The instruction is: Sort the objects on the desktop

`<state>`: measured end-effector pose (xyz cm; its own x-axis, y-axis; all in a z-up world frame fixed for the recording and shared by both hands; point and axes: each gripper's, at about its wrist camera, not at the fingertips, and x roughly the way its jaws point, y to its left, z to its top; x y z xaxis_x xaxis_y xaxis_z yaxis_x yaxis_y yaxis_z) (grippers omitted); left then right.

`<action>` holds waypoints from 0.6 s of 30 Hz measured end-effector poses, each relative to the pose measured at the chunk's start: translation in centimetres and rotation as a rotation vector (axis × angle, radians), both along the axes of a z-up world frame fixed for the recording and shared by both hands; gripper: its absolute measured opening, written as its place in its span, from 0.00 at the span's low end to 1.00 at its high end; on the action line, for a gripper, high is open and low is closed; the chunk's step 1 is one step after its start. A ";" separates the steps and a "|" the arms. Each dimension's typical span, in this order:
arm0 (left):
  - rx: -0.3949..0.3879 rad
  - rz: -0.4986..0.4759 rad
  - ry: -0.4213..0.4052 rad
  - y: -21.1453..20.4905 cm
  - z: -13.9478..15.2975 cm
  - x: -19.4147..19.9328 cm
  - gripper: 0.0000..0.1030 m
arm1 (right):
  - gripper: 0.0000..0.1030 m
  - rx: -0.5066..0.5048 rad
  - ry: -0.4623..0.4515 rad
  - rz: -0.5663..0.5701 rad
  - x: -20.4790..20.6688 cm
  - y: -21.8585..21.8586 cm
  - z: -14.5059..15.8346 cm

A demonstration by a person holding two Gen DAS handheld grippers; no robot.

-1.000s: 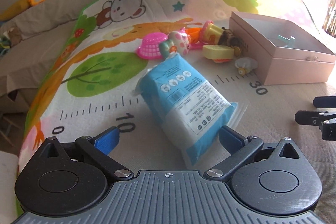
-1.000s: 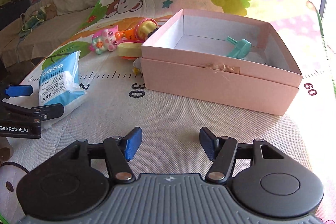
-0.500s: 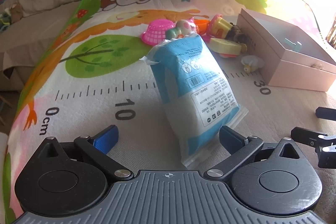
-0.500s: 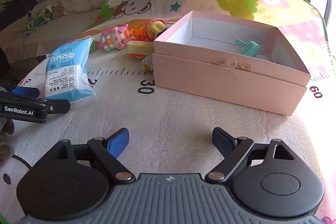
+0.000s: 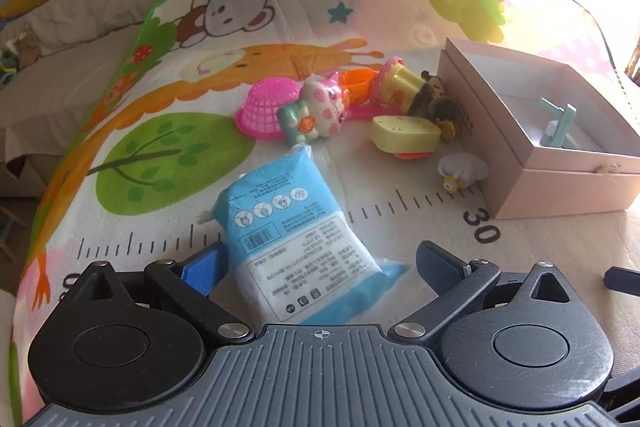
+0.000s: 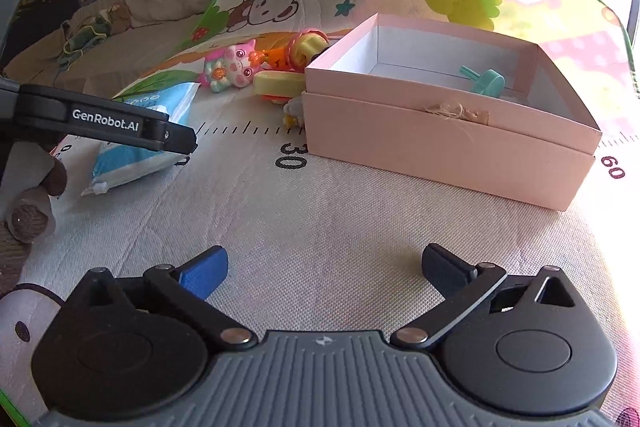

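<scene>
Tissue pack (image 5: 296,239), blue and white, lies on the play mat (image 5: 168,39) between the fingers of the left gripper (image 5: 320,263), its near end at the gripper's base. A second ago it sat tilted the other way; now its top points up-left toward the cat toy (image 5: 320,111). The left jaws are closing: the blue pad (image 5: 204,269) touches the pack's edge, the other pad stands clear of it. The right gripper (image 6: 324,267) was half-closed a second ago and is now spreading wide over bare mat, nothing between its fingers. The pink box (image 6: 448,131) sits beyond it, a teal toy (image 6: 486,81) inside as before.
</scene>
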<state>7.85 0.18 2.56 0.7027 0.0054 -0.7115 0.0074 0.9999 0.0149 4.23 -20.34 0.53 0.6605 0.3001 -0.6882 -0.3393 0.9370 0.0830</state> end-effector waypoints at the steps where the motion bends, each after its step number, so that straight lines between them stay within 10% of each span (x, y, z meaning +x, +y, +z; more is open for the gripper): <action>1: 0.001 -0.012 0.003 0.0 -0.1 -0.1 0.90 | 1.00 0.007 0.003 -0.006 -0.3 0.0 0.0; 9: 0.036 -0.100 -0.046 0.9 0.1 -3.8 0.69 | 1.00 -0.057 -0.008 0.054 -0.5 0.9 1.1; 18: 0.042 -0.107 -0.069 2.5 0.7 -7.1 0.76 | 0.55 -0.146 -0.186 0.162 2.2 5.8 6.0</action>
